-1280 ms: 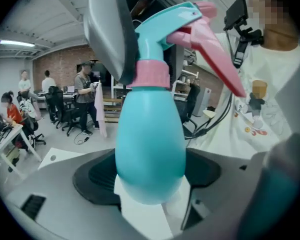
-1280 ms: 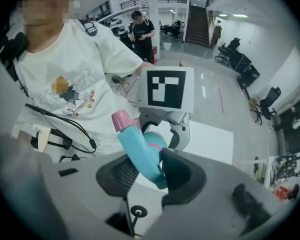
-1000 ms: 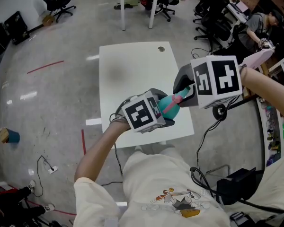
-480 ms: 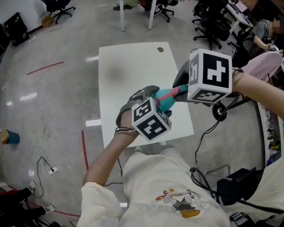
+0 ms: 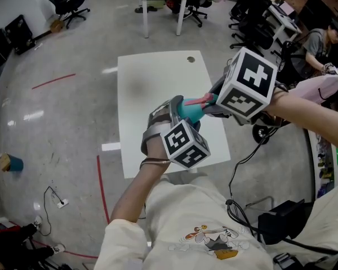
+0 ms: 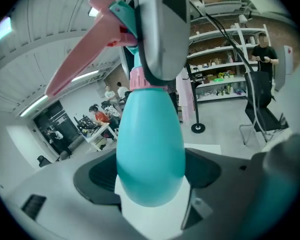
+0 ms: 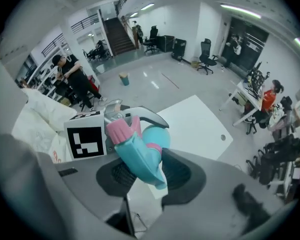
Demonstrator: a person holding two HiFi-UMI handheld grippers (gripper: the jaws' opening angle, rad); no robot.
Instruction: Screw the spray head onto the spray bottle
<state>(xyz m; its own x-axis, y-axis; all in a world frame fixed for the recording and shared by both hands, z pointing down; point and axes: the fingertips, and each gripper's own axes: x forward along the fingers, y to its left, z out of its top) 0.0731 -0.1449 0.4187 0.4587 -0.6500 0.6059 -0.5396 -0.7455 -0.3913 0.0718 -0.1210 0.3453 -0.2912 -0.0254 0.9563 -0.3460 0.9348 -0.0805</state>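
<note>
The left gripper [image 6: 150, 176] has both jaws clamped on the lower body of the teal, teardrop-shaped plastic spray bottle [image 6: 150, 149]. The bottle is held in the air above the white rectangular table [image 5: 152, 83].

The right gripper [image 7: 149, 176] has its 2 jaws closed against the sides of the teal spray head with pink nozzle and trigger [image 7: 139, 156]. The pink collar [image 6: 142, 79] sits on the bottle's neck; how far it is threaded cannot be determined. The 2 grippers meet tip to tip over the table's near right area.
</note>
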